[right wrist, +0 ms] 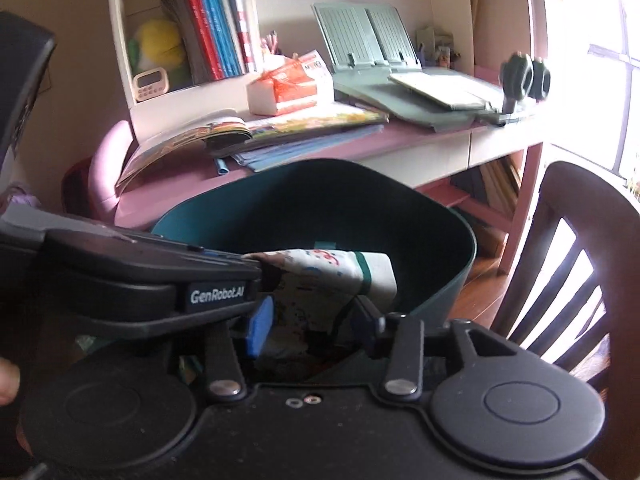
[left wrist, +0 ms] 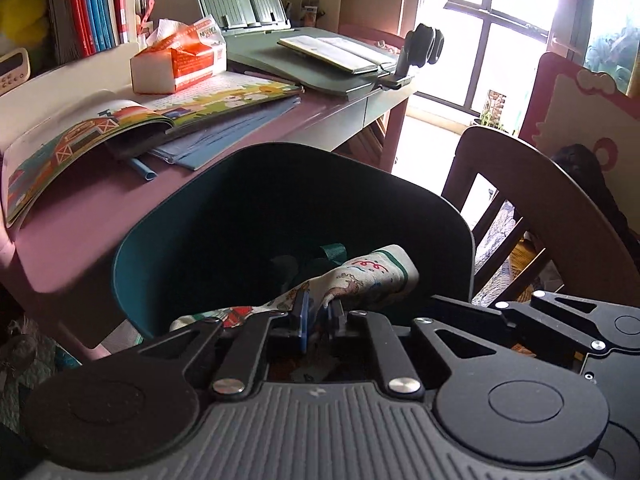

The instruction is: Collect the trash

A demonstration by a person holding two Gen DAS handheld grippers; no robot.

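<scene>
Here | left gripper (left wrist: 318, 316) pinches printed cloth (left wrist: 360, 284) | right gripper (right wrist: 312, 320) wide | label "GenRobot.AI" (right wrist: 222, 294)

Light: daylight from the window (left wrist: 500, 28) at far right, blown out white.
Shadow: teal bin (left wrist: 256, 216) interior dark.
Sharpness: right view slightly blurred.
Distortion: fisheye bending at edges.

A pink desk (right wrist: 168, 196) stands against a cream wall under a bookshelf (right wrist: 120, 40); a dark wooden chair (right wrist: 576, 208) faces a bright, dark-framed window (left wrist: 492, 32).
</scene>
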